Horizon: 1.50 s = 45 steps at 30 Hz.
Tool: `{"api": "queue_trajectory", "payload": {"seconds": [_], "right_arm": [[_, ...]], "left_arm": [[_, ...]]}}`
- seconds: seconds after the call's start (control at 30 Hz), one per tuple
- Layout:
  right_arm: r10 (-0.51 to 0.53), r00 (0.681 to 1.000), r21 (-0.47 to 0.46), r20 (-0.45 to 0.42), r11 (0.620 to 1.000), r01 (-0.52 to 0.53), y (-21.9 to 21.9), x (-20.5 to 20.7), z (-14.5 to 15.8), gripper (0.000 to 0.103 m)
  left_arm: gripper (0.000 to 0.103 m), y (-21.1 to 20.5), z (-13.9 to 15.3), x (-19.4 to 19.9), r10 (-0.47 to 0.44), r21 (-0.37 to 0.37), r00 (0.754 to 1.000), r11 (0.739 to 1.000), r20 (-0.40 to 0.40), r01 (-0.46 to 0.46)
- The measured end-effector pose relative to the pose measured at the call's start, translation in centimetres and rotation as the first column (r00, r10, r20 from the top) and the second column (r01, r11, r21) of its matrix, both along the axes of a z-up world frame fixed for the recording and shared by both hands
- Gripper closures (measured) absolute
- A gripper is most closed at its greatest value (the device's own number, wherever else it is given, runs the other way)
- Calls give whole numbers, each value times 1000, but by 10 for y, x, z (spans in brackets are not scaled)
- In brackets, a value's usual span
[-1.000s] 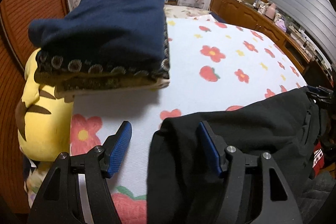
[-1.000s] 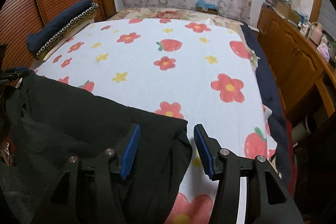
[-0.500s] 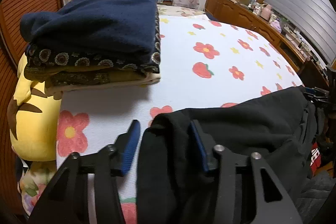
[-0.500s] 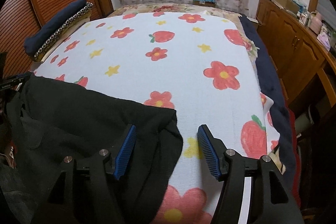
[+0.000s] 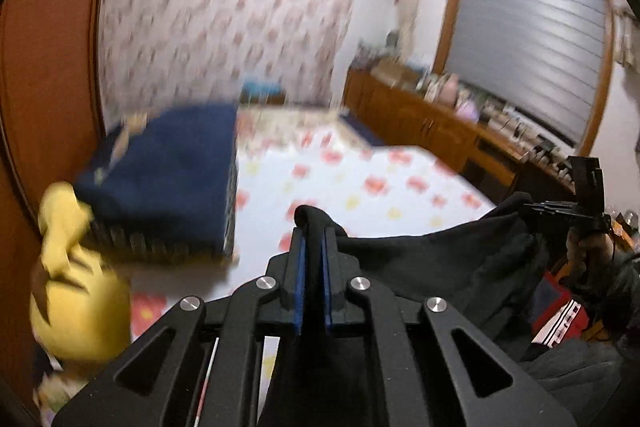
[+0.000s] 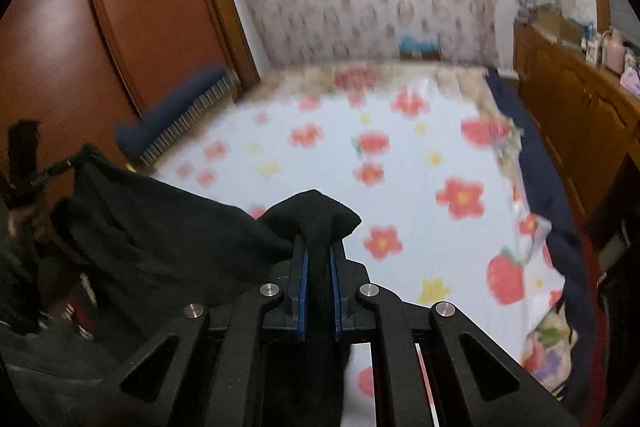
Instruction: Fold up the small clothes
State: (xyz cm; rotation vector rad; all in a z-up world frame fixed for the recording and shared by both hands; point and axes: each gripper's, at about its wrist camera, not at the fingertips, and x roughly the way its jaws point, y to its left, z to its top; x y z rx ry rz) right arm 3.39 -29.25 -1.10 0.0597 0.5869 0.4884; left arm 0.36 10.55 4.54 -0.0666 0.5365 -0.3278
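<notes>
1. The left gripper is closed tight on one corner of the black garment.
2. The right gripper pinches the other corner.
3. The garment hangs between them above the flowered bedsheet.

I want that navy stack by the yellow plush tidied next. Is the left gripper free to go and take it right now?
Probably not: the left gripper is shut on a corner of the black garment, which the right gripper also holds. The navy stack lies unobstructed on the bed.
</notes>
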Motion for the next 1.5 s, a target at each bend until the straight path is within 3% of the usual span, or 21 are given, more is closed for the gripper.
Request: {"api": "queue_trajectory", "payload": {"seconds": [0.23,0.33,0.5,0.73,0.93,1.1,1.23,1.33,1.5], "right_arm": [[38,972,17,234,999,-43,-28,-67,98,94],[19,943,14,332,1000,-25,-42,-93,143,94],[-3,887,-5,462,1000,6,-55,-138,203,94],[-6,851,-33,526,999,28,-52,-175,232,94],[-11,823,-34,568,999,36,-40,-185,216,94],[-21,832,-44,555,998,54,-33,-174,191,94],[-28,859,-64,511,995,71,-24,-142,190,94],[-30,890,-91,455,993,80,-18,-96,184,94],[-66,950,-161,305,980,119,-2,17,144,94]], "left_arm": [[95,-25,107,-35,-76,135,962,990,262,41],[95,-22,149,-47,-66,137,930,990,362,17],[95,-4,187,-66,-22,81,889,997,457,-16],[95,7,204,-79,-3,66,857,997,515,-36],[95,4,213,-83,-7,63,837,997,547,-33],[95,0,200,-72,-3,54,855,998,519,-30],[95,-4,176,-28,23,56,892,997,452,-54],[95,-9,151,22,42,62,924,996,380,-71],[95,-23,92,120,65,113,968,989,244,-95]]}}
